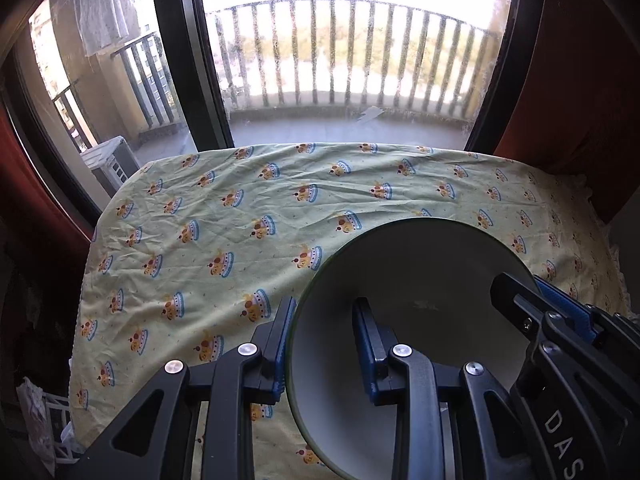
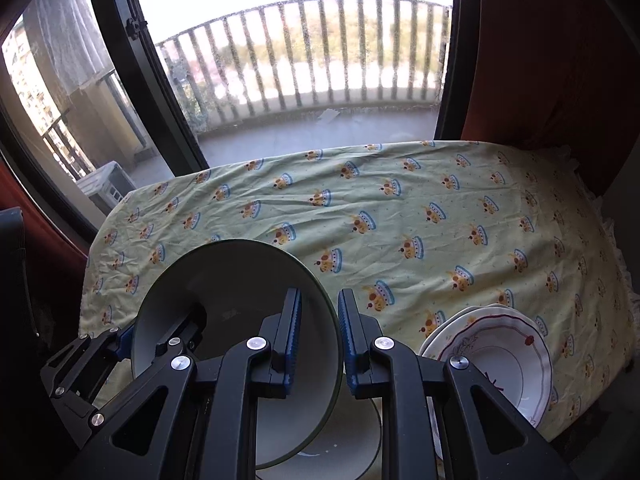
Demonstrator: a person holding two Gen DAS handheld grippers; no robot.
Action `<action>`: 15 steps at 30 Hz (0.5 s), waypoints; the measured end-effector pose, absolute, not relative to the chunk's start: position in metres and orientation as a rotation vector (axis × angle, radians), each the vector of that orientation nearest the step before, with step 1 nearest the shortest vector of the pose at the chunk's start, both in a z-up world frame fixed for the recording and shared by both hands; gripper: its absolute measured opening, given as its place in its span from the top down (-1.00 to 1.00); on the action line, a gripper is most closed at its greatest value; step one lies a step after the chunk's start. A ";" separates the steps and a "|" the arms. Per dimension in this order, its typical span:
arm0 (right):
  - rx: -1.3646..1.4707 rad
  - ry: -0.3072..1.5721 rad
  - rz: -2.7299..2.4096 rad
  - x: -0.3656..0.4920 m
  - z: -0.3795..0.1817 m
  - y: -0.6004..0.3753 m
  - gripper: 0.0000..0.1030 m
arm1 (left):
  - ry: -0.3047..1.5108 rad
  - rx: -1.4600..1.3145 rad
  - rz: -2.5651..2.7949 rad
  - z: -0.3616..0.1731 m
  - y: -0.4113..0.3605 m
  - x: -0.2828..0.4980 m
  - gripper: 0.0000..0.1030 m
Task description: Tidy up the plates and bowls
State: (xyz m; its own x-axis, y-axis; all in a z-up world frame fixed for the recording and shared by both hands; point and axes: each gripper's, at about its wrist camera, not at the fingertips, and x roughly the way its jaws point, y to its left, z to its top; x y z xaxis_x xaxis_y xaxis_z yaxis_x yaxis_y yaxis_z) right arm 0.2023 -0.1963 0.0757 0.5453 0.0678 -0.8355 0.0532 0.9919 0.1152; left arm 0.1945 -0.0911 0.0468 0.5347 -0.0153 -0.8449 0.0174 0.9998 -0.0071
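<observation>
The only writing I can read is "DAS" in pale letters on the black body of the right gripper (image 1: pixel 516 292) as it shows at the edge of the left camera's view, the rest of the word cut off by the frame. Both grippers hold the same white bowl (image 1: pixel 404 280) with a dark green rim, lifted and tilted above the tablecloth (image 1: pixel 224 216) (yellow, printed with little crowned figures). The left gripper (image 1: pixel 326 328) has its blue-padded fingers astride the bowl's left rim, one outside and one inside, and the right gripper (image 2: pixel 318 320) does likewise on the opposite rim; whether the pads actually press the wall I cannot tell from either view. Beneath the bowl a second white dish (image 2: pixel 340 452) peeks out, mostly hidden. To the right lies a stack of scalloped plates (image 2: pixel 500 356) with red-brown trim, their lower part covered by the gripper frame. Beyond the table a window (image 2: pixel 300 60) looks onto a balcony railing (image 1: pixel 340 48), washed out by glare.
</observation>
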 end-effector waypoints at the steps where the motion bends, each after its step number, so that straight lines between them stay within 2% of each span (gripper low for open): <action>1: 0.134 0.998 0.008 0.199 0.075 -0.199 0.56 | 1.010 0.001 -0.020 0.046 -0.093 0.191 0.46; 15: 0.149 1.037 0.005 0.158 0.058 -0.220 0.56 | 1.056 0.014 -0.045 0.027 -0.111 0.156 0.46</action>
